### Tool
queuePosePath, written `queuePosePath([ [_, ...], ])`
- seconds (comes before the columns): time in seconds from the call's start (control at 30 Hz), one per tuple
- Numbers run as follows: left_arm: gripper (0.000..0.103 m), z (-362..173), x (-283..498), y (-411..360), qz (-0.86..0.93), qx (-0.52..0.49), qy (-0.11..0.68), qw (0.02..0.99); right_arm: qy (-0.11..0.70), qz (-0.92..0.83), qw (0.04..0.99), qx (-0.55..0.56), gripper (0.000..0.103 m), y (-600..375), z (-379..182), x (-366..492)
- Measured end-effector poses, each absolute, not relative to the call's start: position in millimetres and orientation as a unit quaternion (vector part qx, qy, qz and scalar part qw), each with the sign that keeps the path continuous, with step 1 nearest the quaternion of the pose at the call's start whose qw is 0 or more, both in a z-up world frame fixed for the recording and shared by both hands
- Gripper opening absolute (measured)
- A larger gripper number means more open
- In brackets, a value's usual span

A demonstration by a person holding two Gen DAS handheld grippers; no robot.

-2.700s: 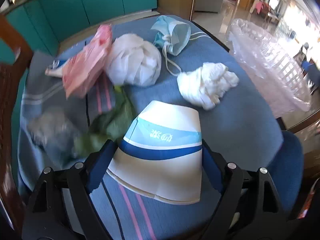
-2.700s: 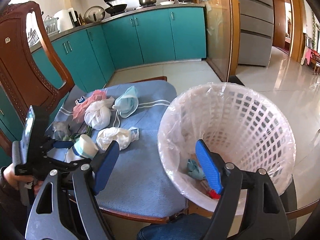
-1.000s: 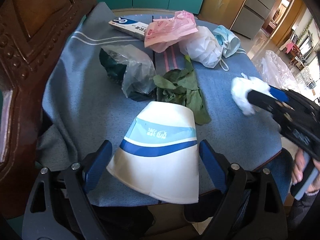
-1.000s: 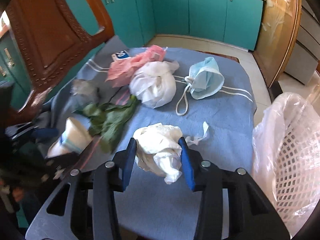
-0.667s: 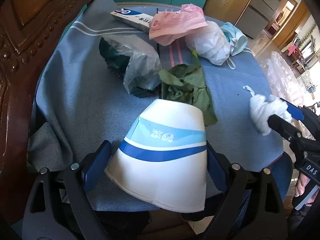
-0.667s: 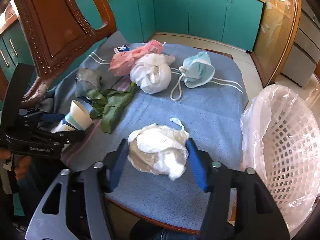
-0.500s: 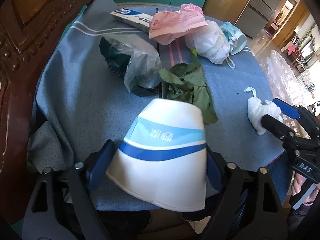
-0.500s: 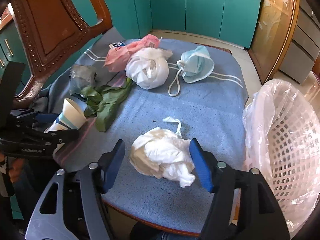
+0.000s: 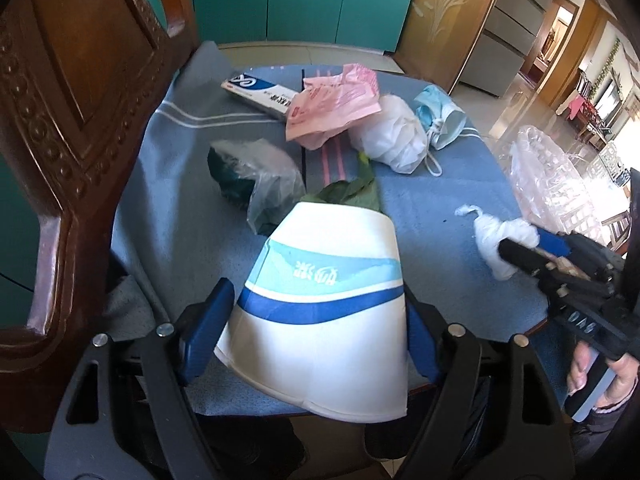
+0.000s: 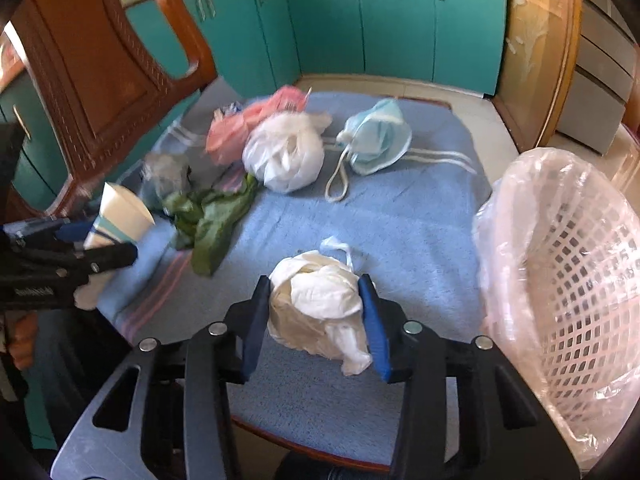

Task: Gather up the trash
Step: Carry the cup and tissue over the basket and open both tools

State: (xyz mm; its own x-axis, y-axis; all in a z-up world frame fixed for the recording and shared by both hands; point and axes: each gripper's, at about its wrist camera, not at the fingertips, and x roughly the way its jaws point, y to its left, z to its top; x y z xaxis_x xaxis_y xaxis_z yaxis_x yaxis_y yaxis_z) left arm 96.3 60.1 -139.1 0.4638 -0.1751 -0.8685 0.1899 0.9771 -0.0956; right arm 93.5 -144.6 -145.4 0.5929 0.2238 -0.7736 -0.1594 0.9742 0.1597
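The left gripper (image 9: 316, 332) has its fingers (image 9: 208, 332) clamped on a white paper cup (image 9: 328, 304) with blue bands, held bottom-forward above the near edge of the desk (image 9: 180, 216), which is covered with a blue cloth; the jaws have just been closing a little on the cup. The right gripper (image 10: 316, 320) has its fingers (image 10: 256, 320) pressed against both sides of a crumpled white tissue wad (image 10: 316, 304) over the desk's near part, its jaws having just closed in on it. Still lying on the cloth are green leaves (image 10: 212, 216), a clear plastic bag (image 9: 260, 176), a pink wrapper (image 9: 332, 108), a knotted white bag (image 10: 284, 156), a blue face mask (image 10: 376, 140) and a flat box (image 9: 256, 92). A lined white basket (image 10: 568, 280) stands just beside the desk, to the right. A carved wooden chair back (image 9: 72, 92) rises at the left.
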Motion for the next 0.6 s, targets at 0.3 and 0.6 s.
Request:
queuePosePath([
  [0.3, 0.079, -125.5, 91.6, 43.7, -0.114, 0.023, 0.487, 0.865, 0.366, 0.072, 0.923, 0.097, 0.044, -200.7, -95.9, 70.7],
  [0.6, 0.079, -103.6, 100.4, -14.4, -0.18, 0.036, 0.467, 0.865, 0.313, -0.035, 0.939, 0.141, 0.044, -292.0, -71.6, 31.8],
])
